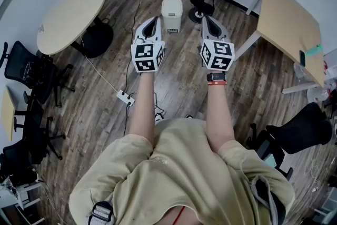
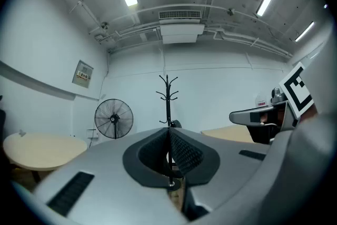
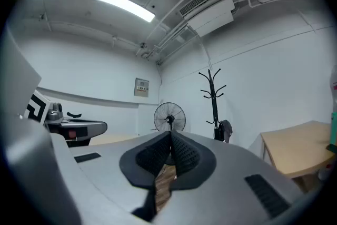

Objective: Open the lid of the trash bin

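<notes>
Upper centre of the head view, the bin (image 1: pixel 171 16) stands on the wood floor (image 1: pixel 179 87), its lid (image 1: pixel 171 3) down; it lies ahead of the two grippers and between them; the left gripper (image 1: pixel 154 20), jaws pressed together on nothing, looks the nearer; the right gripper (image 1: pixel 206 20), likewise closed and empty, sits slightly farther off; neither touches the bin.

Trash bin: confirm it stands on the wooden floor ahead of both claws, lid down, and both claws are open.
Wrong on the claws: the left claw and right claw are both shut, empty, as the two gripper views show. The trash bin does stand on the floor ahead of them, lid down.
</notes>
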Tool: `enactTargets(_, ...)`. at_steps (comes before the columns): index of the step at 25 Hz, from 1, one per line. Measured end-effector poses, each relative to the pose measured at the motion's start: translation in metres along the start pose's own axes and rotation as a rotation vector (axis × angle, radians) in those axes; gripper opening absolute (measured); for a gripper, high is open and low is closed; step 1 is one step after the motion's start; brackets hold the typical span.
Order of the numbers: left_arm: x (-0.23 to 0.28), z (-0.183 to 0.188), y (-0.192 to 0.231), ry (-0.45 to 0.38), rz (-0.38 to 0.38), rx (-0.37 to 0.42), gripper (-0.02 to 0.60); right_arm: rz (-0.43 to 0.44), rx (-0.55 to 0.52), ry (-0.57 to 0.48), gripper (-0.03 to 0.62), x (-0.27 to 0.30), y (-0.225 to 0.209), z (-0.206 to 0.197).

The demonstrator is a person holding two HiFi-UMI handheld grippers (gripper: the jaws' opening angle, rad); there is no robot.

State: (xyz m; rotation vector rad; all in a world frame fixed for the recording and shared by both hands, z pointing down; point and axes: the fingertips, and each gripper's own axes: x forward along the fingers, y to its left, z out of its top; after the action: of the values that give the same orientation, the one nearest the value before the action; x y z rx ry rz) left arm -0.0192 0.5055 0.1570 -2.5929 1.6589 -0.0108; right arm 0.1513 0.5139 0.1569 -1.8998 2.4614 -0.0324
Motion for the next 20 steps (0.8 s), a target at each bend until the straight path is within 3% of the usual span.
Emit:
enactTargets(12, -0.023, -0.029, -0.07, 0.043, 0.036, -0.036, 0.021, 0.067, 0.038, 0.041, 0.015, -0.048, -0.029, -0.04)
enactTargets(20, -0.007, -0.044, -0.068, 0.054, 0.048, -0.064, 0.021, 0.073, 0.074, 0.045, 0.017, -0.027, -0.038, -0.054)
